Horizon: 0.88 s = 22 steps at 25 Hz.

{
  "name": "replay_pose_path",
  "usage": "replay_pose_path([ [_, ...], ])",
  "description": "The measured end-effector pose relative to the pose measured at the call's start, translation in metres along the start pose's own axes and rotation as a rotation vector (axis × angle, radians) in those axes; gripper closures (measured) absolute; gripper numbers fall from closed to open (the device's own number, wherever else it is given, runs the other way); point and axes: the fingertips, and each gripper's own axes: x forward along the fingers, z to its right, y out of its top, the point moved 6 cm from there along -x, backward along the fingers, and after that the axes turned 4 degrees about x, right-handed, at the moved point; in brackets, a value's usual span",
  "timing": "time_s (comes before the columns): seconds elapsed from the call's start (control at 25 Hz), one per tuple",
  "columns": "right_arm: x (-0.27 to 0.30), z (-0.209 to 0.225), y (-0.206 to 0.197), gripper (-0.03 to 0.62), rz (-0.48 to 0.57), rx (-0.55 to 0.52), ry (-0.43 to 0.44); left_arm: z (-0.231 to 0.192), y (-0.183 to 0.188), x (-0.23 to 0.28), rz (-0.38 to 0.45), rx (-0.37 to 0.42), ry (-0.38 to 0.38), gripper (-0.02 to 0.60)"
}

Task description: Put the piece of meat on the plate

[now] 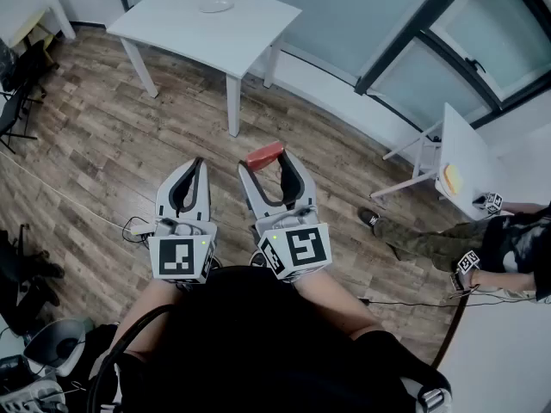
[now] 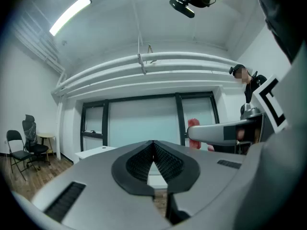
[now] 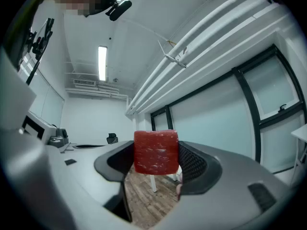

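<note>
A red, block-shaped piece of meat (image 1: pixel 265 155) sits between the tips of my right gripper (image 1: pixel 267 165), which is shut on it and held level above the wooden floor. In the right gripper view the meat (image 3: pixel 155 151) fills the gap between the dark pads (image 3: pixel 195 163). My left gripper (image 1: pixel 196 165) is beside it to the left, shut and holding nothing; its pads (image 2: pixel 165 162) meet at the tip. A pale plate (image 1: pixel 215 6) lies on the white table (image 1: pixel 185 26) well ahead of both grippers. The left gripper view also catches the meat (image 2: pixel 193 127).
Another person (image 1: pixel 508 248) stands at the right with marker cubes in hand. A second white table (image 1: pixel 469 144) at the right carries something yellow (image 1: pixel 452 177). Dark chairs (image 1: pixel 13 101) stand at the left, and a cable (image 1: pixel 60 198) runs across the floor.
</note>
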Motion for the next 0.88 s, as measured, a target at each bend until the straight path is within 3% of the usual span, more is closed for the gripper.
replay_pose_path([
  [0.6,-0.005,0.02,0.0,0.307,-0.012,-0.001,0.005,0.019,-0.003,0.008,-0.026,-0.014,0.028,0.578],
  [0.88,-0.015,0.04,0.004,0.307,-0.001,0.024,0.07,0.043,-0.007,0.015,-0.033,-0.012,0.035,0.578],
])
